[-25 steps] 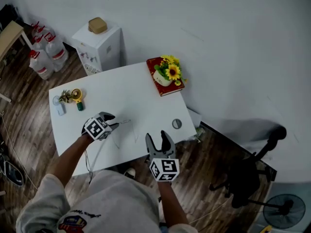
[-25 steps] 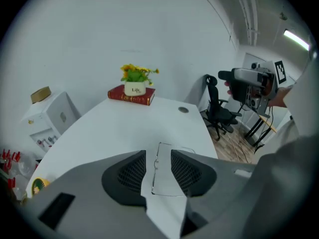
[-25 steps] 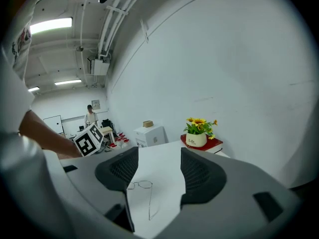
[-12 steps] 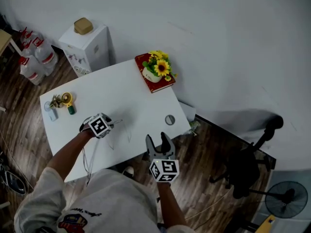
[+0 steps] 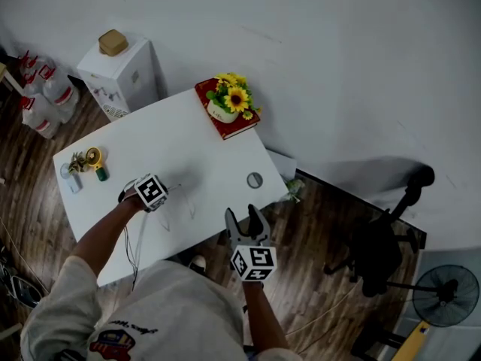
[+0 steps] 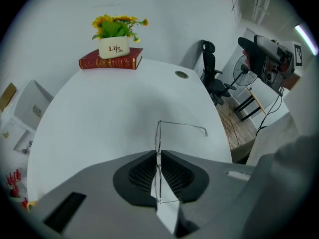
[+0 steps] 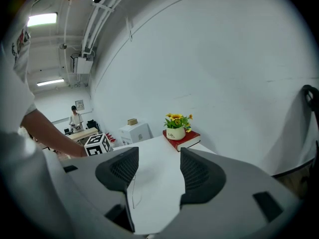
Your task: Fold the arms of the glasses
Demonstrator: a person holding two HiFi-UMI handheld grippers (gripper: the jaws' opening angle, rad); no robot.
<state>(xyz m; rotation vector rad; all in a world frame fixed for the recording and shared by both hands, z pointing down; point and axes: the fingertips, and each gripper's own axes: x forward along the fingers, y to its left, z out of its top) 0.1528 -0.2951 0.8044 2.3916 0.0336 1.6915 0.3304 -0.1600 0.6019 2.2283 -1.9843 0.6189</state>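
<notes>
Thin wire-framed glasses (image 6: 182, 126) lie on the white table (image 5: 188, 141), one arm sticking out to the right in the left gripper view. My left gripper (image 6: 158, 156) points steeply down, and its closing jaws pinch the front frame edge-on, the pads pressing on the wire. In the head view, that left gripper (image 5: 167, 196) sits at the table's near middle, with the glasses (image 5: 183, 210) faint beside it. My right gripper (image 5: 249, 218) hovers off the table's near edge, open and holding nothing. The right gripper view shows the glasses (image 7: 133, 193) low between the right gripper's (image 7: 158, 171) spread jaws, at a distance.
A pot of sunflowers (image 5: 228, 104) stands on a red book at the far right corner. A round grommet (image 5: 255, 180) sits near the right edge, small items (image 5: 84, 164) at the left end. A white cabinet (image 5: 116, 70) and an office chair (image 5: 383, 254) stand beyond the table.
My left gripper has sunk onto the glasses and its jaws have come together on the frame. The right gripper stays open, shifted slightly along the near edge.
</notes>
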